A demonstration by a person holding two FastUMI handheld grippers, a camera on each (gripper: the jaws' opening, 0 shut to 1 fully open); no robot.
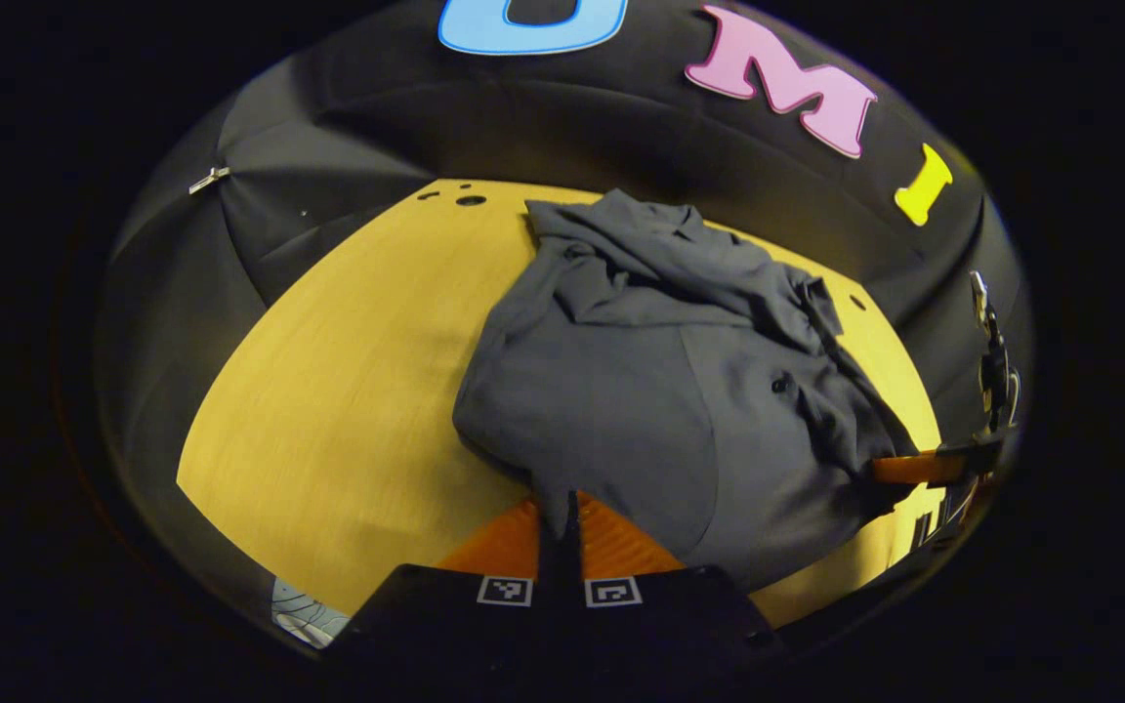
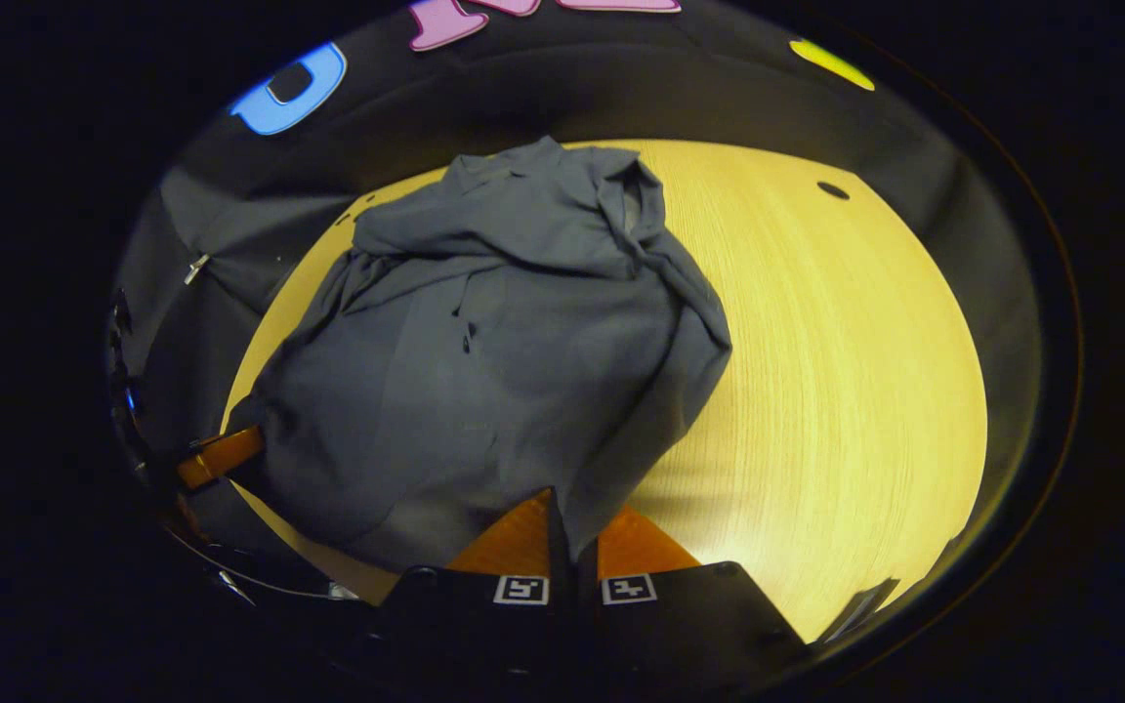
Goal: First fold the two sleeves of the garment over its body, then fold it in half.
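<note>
A dark grey button shirt (image 1: 641, 381) lies on the yellow wooden table (image 1: 348, 391), both sleeves folded in over its body, collar at the far end. My left gripper (image 1: 562, 513) is shut on the near hem corner of the shirt, cloth pinched between its fingers. In the right gripper view the same shirt (image 2: 484, 351) spreads ahead, and my right gripper (image 2: 567, 513) is shut on the other near hem corner. The right gripper's fingers (image 1: 914, 469) show at the shirt's right edge in the left gripper view; the left gripper's fingers (image 2: 221, 454) show at the shirt's left edge in the right gripper view.
Bare tabletop lies left of the shirt in the left gripper view and to its right (image 2: 836, 371) in the right gripper view. Small dark holes (image 1: 470, 200) mark the table's far edge. Black cloth wall stands behind the table.
</note>
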